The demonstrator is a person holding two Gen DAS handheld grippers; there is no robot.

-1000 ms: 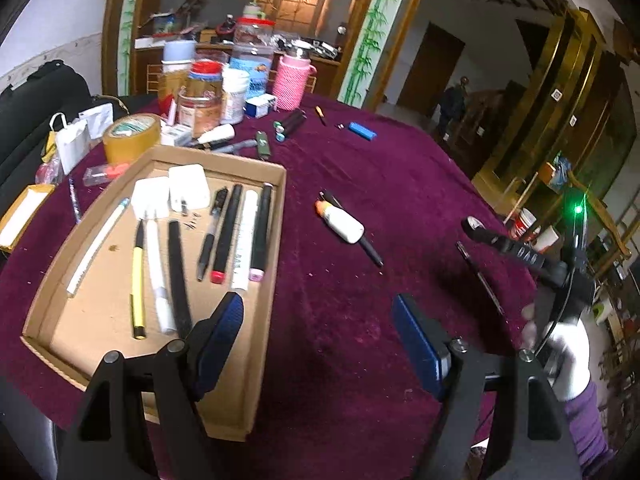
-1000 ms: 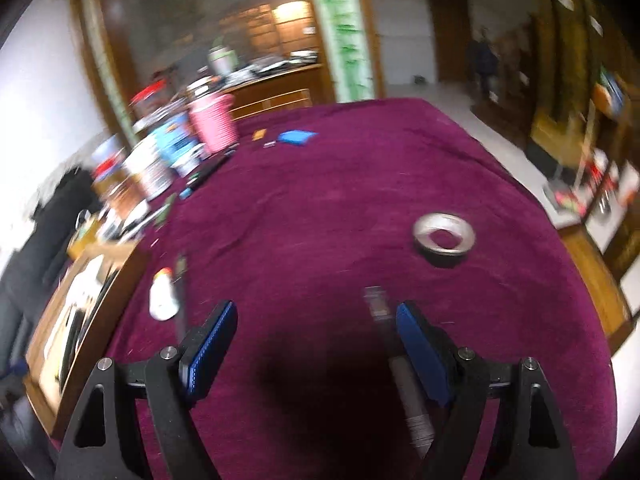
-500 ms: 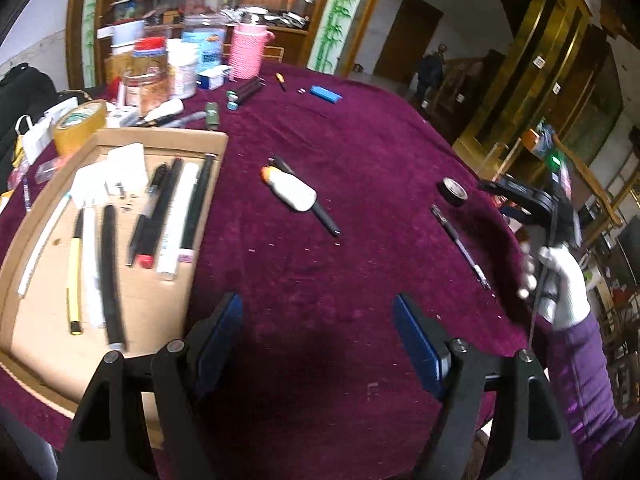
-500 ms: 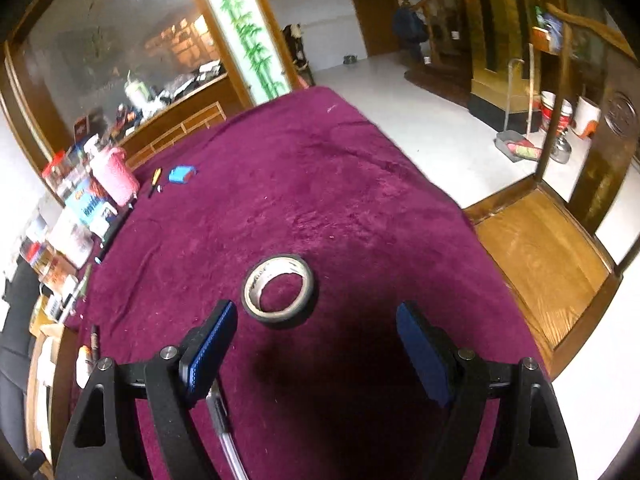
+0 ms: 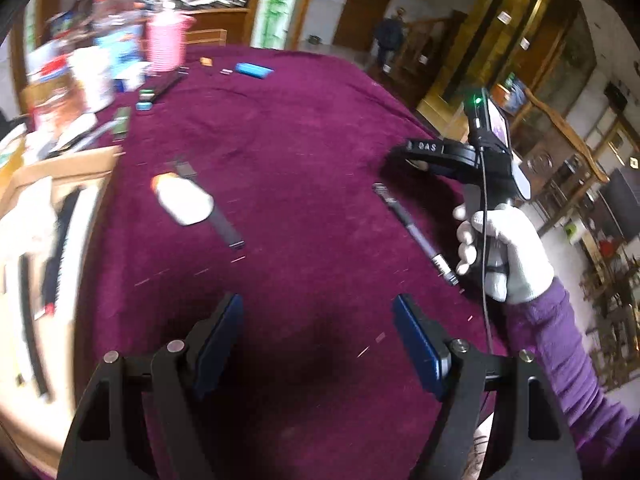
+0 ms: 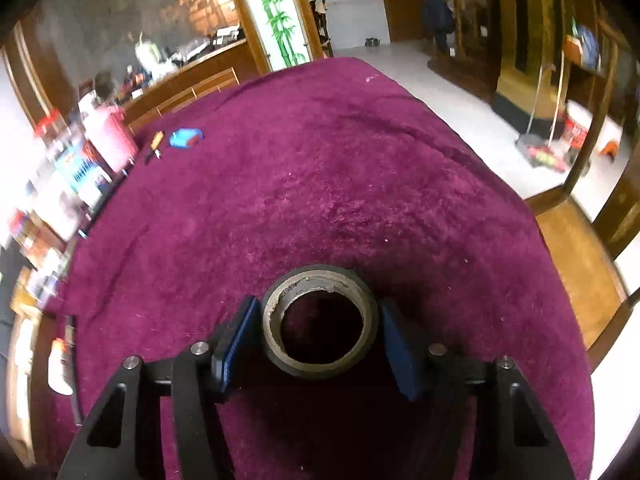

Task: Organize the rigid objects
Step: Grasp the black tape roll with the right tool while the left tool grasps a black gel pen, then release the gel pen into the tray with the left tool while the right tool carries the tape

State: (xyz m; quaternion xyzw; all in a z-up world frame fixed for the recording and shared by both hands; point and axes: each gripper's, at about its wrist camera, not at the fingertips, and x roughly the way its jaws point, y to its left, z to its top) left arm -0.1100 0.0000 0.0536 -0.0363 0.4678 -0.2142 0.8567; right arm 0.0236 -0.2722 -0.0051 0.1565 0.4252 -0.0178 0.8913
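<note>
Bracketing tape roll at 6 o'clock: right hand-held gripper, pads beside, grip unconfirmed; squeeze evenly across outer wall. Left hand-held gripper: open, empty.

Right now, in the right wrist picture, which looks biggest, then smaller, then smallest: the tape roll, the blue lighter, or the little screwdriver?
1. Tape roll, by far the biggest, though it sits right at the camera between the right gripper's pads.
2. Blue lighter.
3. Screwdriver.
The last two lie far off and look nearly alike, so that order is unsure.
</note>
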